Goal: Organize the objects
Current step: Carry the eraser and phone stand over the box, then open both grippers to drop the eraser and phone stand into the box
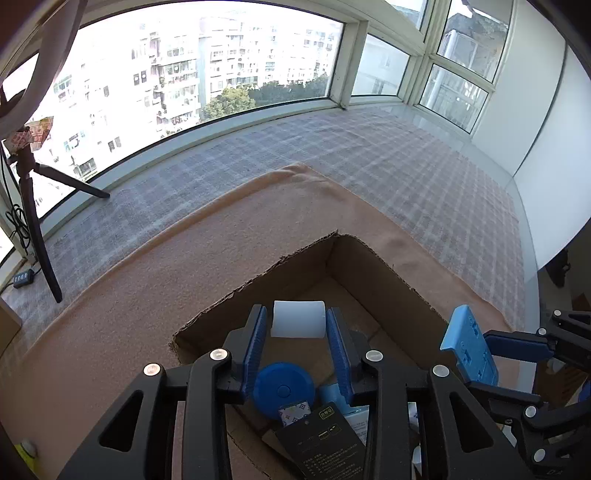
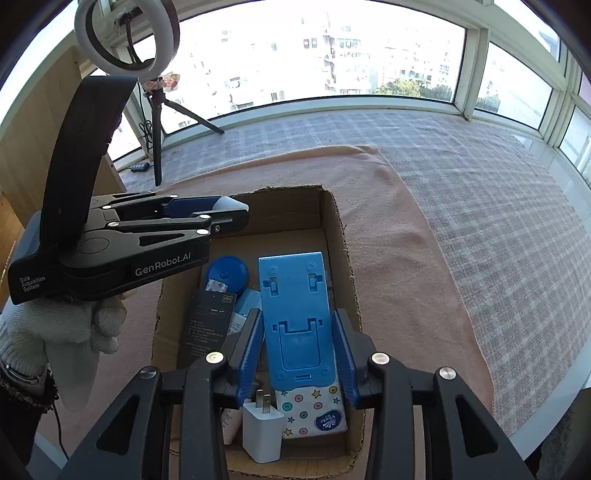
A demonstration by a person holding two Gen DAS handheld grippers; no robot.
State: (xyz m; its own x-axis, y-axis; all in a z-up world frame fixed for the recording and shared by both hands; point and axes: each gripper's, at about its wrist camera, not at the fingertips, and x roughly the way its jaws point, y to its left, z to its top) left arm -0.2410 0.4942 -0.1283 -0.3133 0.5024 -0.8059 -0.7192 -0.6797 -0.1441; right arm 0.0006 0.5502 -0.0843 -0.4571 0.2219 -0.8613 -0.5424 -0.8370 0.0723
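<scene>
The left gripper [image 1: 297, 332] hung over the far end of the cardboard box [image 1: 369, 258], a white block [image 1: 298, 319] between its blue pads. Narrow gaps showed on both sides of the block, so the jaws read as apart and no longer pressing; the block looked to be dropping or lying on the box floor, and which of the two could not be told. The right gripper [image 2: 299, 347] was closed on a blue phone stand [image 2: 293, 306], held flat-side up over the middle of the same box.

Below the stand lay a star-printed tissue pack [image 2: 314, 410], with a white charger plug [image 2: 260, 428] just beside it. Farther in sat a round blue case [image 2: 226, 275] and a dark flat package [image 2: 207, 325], both close to the left wall. The box rested on a peach blanket [image 2: 388, 240] spread over a checked cloth [image 2: 480, 184]; a tripod [image 2: 159, 140] with a ring light [image 2: 127, 33] stood by the window.

To do this step well, the left hand would probably need to lift straight up so its pads did not drag the block. The stand would best go down level into the bare strip along the right wall, low before release, so it neither tipped onto the plug nor caught the ragged box rim.
</scene>
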